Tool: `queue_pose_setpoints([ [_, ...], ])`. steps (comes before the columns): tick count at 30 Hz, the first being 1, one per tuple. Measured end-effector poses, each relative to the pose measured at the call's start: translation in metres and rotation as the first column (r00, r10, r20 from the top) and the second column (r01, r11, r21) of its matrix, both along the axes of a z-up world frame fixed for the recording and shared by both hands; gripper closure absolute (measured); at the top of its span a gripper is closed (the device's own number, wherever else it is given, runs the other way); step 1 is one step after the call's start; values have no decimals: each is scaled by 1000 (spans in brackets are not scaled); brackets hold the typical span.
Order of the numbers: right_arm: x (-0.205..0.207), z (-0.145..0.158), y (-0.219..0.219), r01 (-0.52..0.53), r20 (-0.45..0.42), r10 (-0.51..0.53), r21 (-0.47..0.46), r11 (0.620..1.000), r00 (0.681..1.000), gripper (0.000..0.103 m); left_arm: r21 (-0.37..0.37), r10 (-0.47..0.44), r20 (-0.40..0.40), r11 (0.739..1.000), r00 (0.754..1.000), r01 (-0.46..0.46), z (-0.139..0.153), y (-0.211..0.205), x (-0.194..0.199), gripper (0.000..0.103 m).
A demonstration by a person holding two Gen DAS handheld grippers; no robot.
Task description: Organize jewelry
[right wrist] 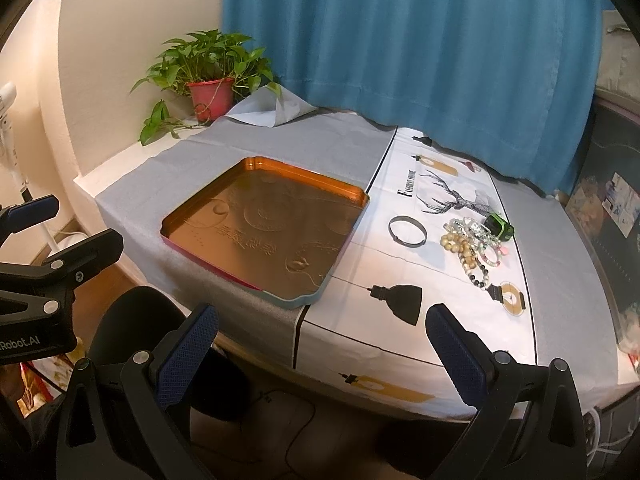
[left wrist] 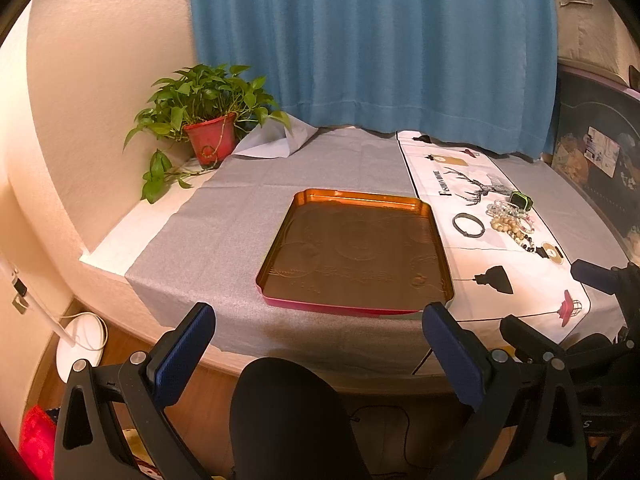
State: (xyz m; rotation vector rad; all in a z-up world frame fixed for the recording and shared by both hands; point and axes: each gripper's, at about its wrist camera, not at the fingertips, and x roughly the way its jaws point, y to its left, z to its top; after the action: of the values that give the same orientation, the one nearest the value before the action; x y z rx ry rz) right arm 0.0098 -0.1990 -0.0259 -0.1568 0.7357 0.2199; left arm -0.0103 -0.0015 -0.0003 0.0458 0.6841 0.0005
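**Jewelry grouped on the white runner, tray bare**

Jewelry (right wrist: 474, 246) lies in a loose cluster on the white printed runner (right wrist: 440, 292), to the right of the tray: we note a dark bangle (right wrist: 407, 231) set apart on the left, then wooden bead strands (right wrist: 460, 246), clear bead bracelets (left wrist: 502, 209) and a green-cased watch (right wrist: 499, 227) touching one another.

We record a tabletop (left wrist: 224, 216) under grey cloth, a blue curtain (left wrist: 372, 40) behind it, and a potted plant (left wrist: 208, 120) in a red pot at the far left corner by the cream wall.

The orange tray (left wrist: 356, 250) sits near the front edge, its right rim just beside the runner's border. We see nothing inside it.

Left tongs (left wrist: 320, 344) and right tongs (right wrist: 322, 346) both hang released, jaws wide apart, short of the tabletop's front edge. Bare cloth lies left of the tray.
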Motion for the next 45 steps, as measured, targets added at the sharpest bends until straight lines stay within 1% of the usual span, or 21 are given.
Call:
queue_pose_setpoints([
  [45,0,1,-2,-4,0,4,4,1000,1000,0,11,-4,2,1000,1000,4,-2,-8,-6,0],
])
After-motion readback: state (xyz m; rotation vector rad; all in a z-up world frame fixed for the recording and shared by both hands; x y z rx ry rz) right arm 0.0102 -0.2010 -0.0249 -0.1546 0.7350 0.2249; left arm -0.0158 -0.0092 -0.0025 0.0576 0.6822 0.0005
